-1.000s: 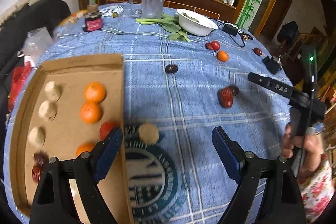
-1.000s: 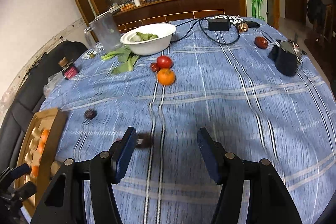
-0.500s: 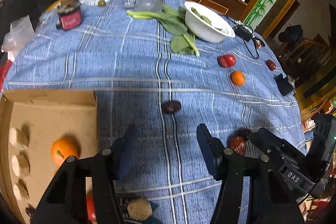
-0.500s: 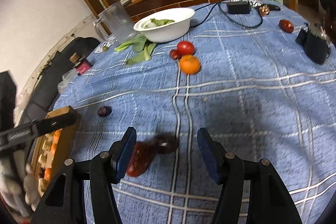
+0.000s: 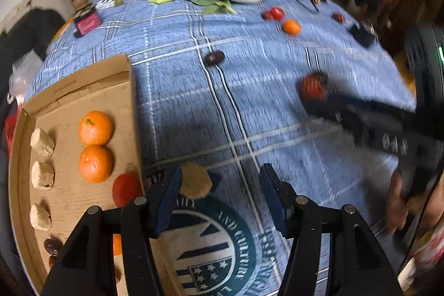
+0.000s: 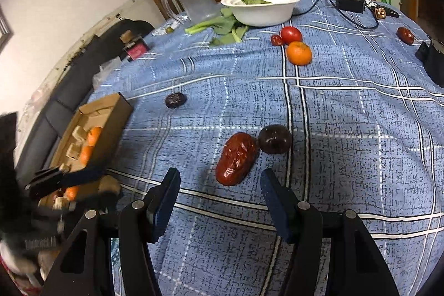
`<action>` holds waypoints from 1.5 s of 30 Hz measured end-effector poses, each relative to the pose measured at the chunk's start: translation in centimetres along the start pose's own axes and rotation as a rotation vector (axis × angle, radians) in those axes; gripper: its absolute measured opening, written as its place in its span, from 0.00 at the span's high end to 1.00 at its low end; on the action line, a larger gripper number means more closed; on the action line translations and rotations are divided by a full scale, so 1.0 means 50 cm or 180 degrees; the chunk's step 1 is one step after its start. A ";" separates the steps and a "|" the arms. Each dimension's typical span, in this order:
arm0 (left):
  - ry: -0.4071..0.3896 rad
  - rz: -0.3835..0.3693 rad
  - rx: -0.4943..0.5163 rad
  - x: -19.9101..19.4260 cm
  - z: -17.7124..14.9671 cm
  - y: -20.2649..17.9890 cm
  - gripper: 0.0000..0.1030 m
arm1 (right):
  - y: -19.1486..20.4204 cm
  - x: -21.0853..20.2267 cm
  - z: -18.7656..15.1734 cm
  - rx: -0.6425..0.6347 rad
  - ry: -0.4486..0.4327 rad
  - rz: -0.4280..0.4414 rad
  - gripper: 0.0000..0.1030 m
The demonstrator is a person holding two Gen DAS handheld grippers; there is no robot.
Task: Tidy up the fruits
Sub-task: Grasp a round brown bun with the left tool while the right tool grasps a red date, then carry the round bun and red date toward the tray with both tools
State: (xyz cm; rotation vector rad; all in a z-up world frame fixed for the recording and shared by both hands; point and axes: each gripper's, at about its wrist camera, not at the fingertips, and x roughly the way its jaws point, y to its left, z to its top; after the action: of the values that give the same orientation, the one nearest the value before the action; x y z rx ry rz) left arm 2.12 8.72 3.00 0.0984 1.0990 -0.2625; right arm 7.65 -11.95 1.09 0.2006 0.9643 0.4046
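Both grippers' jaws are apart, gripping nothing. Your right gripper (image 6: 219,197) may nudge the dark round fruit (image 6: 274,138) while closing on the red date (image 6: 236,158); they touch.

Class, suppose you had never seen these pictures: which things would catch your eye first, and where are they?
The wrinkled red date on the blue checked cloth, just ahead of the right gripper, with a dark round fruit touching it. Then two oranges in the cardboard tray at the left, beside pale beige lumps.
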 end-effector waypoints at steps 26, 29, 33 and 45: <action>-0.0185 -0.0100 0.0482 -0.063 -0.047 -0.025 0.96 | 0.009 -0.029 -0.021 0.0044 -0.0173 0.0004 0.70; -0.0254 0.0125 0.0486 -0.065 -0.043 -0.023 0.63 | 0.011 -0.046 -0.036 0.0070 -0.0232 0.0090 0.70; -0.0148 0.0324 0.0592 -0.029 -0.030 -0.031 0.47 | 0.015 -0.048 -0.041 0.0045 -0.0259 0.0120 0.70; -0.0102 0.0500 0.0451 -0.018 -0.036 -0.024 0.79 | 0.003 -0.046 -0.043 0.0088 -0.0265 0.0189 0.70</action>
State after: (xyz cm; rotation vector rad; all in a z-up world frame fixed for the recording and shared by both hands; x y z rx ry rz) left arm -0.11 8.06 3.04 0.3047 1.0342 -0.2000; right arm 4.67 -12.79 1.65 0.2697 0.8842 0.4344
